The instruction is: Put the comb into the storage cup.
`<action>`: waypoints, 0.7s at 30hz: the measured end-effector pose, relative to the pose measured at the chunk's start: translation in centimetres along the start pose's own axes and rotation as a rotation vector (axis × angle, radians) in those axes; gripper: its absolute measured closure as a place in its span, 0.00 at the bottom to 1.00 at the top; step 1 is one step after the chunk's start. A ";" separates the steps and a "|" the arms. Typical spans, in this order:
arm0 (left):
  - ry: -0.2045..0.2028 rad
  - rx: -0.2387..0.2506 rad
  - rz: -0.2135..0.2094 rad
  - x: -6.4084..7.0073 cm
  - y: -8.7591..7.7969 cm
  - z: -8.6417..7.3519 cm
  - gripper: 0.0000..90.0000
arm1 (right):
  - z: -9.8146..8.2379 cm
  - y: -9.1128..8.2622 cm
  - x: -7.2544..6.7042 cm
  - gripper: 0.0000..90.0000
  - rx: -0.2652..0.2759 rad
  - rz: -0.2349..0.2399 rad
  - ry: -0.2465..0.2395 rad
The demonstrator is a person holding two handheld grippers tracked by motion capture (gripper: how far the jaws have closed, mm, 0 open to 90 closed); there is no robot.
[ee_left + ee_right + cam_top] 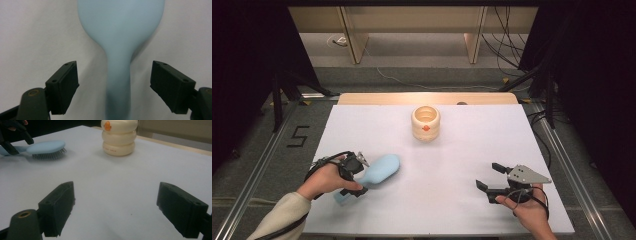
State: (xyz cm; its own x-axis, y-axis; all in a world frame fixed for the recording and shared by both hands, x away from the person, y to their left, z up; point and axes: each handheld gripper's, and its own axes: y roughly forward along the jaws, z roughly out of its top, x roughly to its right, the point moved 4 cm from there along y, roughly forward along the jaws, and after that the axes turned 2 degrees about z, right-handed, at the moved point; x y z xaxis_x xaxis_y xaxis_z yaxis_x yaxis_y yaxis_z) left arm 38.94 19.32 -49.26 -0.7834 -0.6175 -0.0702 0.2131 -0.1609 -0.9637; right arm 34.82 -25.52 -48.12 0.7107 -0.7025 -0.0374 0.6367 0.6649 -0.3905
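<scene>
High view, left gripper (357, 176) fingers astride hairbrush (379, 170) handle, untouching

— What are we looking at on the white desk (447, 200)?

— Our pale blue plastic hairbrush (379, 170), lying flat with its bristles down, toward the near left part.

— How does it lie?

— We see its oval head pointing away and rightward, and its slim handle (118, 82) running back toward us, unbroken and clean.

pale blue brush (379, 170) (cream holder (425, 122))
</scene>
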 end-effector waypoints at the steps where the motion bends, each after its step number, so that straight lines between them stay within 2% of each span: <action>1: 0.004 -0.011 0.000 0.0 0.0 0.1 0.26 | 0.0 0.0 0.0 0.18 0.000 0.001 0.000; 10: 0.016 -0.056 -0.028 0.4 0.4 0.8 0.33 | 0.0 0.0 0.0 0.18 0.000 0.003 -0.001; 17: 0.020 -0.085 -0.020 0.4 0.6 1.1 0.39 | 0.0 0.0 0.0 0.18 -0.001 0.003 -0.001; 21: 0.040 -0.107 -0.020 0.2 0.6 1.2 0.42 | 0.0 0.0 0.0 0.18 -0.004 0.003 0.000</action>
State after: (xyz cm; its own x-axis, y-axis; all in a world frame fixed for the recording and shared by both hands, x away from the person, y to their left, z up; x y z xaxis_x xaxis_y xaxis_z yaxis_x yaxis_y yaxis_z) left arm 39.60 18.14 -49.56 -0.8101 -0.5833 -0.0592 0.1356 -0.0881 -0.9868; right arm 34.79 -25.48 -48.15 0.7128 -0.7003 -0.0388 0.6330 0.6662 -0.3944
